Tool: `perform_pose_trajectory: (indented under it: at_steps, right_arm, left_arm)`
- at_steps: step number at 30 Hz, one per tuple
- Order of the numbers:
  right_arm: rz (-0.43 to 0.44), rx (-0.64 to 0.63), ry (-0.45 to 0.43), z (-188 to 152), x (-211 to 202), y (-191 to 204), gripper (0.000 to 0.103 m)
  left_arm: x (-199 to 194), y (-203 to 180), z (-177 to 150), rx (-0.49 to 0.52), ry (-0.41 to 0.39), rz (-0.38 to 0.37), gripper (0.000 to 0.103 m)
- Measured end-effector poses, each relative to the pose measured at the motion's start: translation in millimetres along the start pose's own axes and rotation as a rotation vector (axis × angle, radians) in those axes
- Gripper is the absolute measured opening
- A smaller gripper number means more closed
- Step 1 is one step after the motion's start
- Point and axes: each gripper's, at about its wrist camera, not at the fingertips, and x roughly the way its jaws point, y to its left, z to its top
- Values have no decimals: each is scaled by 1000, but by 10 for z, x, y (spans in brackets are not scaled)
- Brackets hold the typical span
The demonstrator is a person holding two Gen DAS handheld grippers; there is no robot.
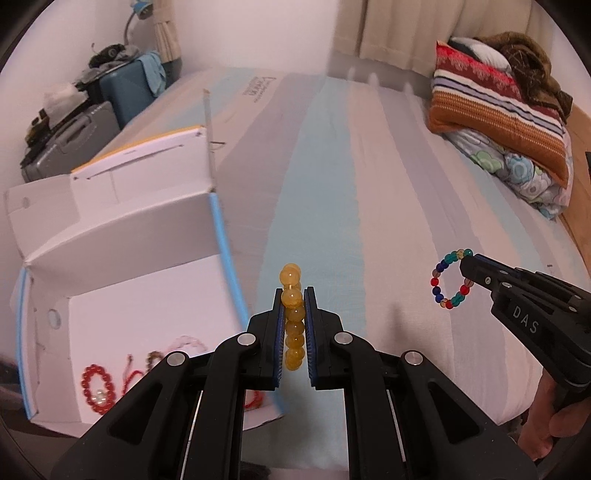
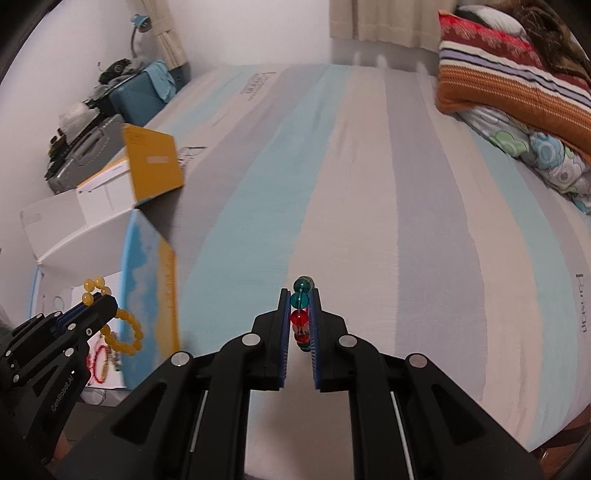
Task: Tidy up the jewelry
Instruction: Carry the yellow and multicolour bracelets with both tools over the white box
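Evidently, the sorting is judged partly done: a red bracelet [image 1: 98, 387] and a few other pieces are already laid in the open white box [image 1: 122, 310] on the striped bed [image 1: 332, 184]. A yellow bead bracelet [image 1: 293, 321] is pinched in the closed left gripper [image 1: 294, 306] beside the box, a multicoloured bracelet [image 2: 302, 317] is clamped in the right gripper [image 2: 301, 306] over the bed, and both remain to be deposited.

Home bedroom: striped bed [image 2: 332, 184]; folded blankets [image 1: 495, 122]; curtains [image 2: 384, 22]; suitcases [image 1: 92, 122] by wall
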Motion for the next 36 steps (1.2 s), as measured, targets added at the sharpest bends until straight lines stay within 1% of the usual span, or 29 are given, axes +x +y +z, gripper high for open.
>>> perform_pose_trajectory:
  at_steps: [5,12,15,21,27,31,36]
  right_arm:
    - [21,-27,-24,-7,-157,329,9]
    - [54,-78,-64,0,-365,857,9]
    - [78,-96,-77,2,-428,1066,9]
    - [121,-158,-87,-29,-478,1631,9]
    - [158,-210,-55,-129,-331,2079,9]
    - [170,-236,-3,-236,-106,2325,9]
    - [166,-252,68,-374,209,2504,9]
  left_arm:
    - [-236,295,-31,-36,-29,9,9]
    - [-492,819,-124,-83,-57,43,9]
    - [-559,1052,-182,-105,-61,57,9]
    - [-639,1505,-335,-153,-53,85,9]
    - [-655,1898,-503,-193,-33,110,9]
    - [-574,2104,-601,-229,-11,123,9]
    - [-377,2322,-739,-255,37,134,9]
